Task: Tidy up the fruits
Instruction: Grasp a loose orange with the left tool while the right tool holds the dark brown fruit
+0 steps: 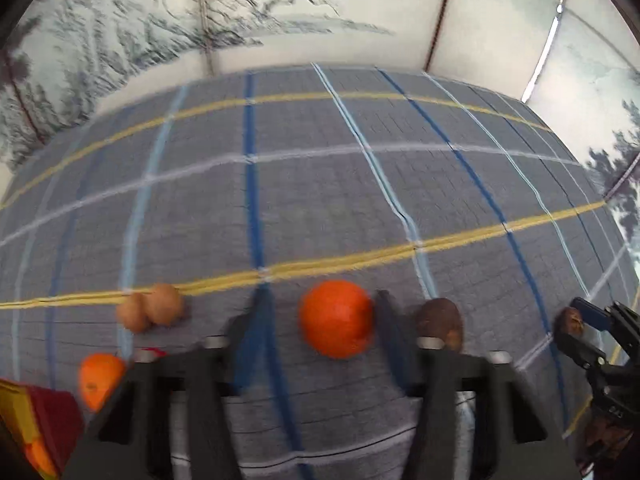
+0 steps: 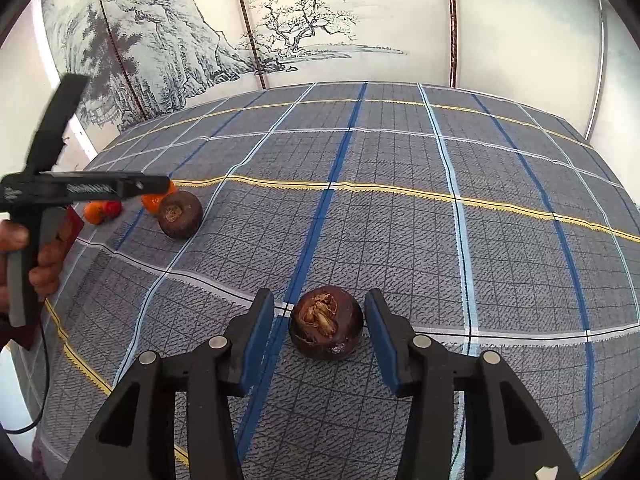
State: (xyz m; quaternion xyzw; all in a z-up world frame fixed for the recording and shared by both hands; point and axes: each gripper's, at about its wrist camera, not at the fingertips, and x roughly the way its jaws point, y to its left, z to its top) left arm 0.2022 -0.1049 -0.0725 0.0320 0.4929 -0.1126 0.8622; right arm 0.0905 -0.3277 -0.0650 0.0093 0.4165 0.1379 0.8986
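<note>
In the left wrist view my left gripper (image 1: 320, 312) is open around an orange (image 1: 336, 318) on the plaid tablecloth (image 1: 320, 184), the right finger close to it. Two small tan fruits (image 1: 152, 308) lie to the left, another orange (image 1: 100, 380) lower left, a dark brown fruit (image 1: 440, 320) just right. In the right wrist view my right gripper (image 2: 320, 316) is open around a dark brown fruit (image 2: 326, 328) with a cracked top, not touching it. A second dark fruit (image 2: 179, 214) and oranges (image 2: 154, 200) lie far left.
A red and yellow box (image 1: 36, 424) sits at the lower left corner of the left view. A painted folding screen (image 2: 280, 32) stands behind the table. The right gripper shows at the left view's right edge (image 1: 592, 332); the left tool shows in the right view (image 2: 60, 188).
</note>
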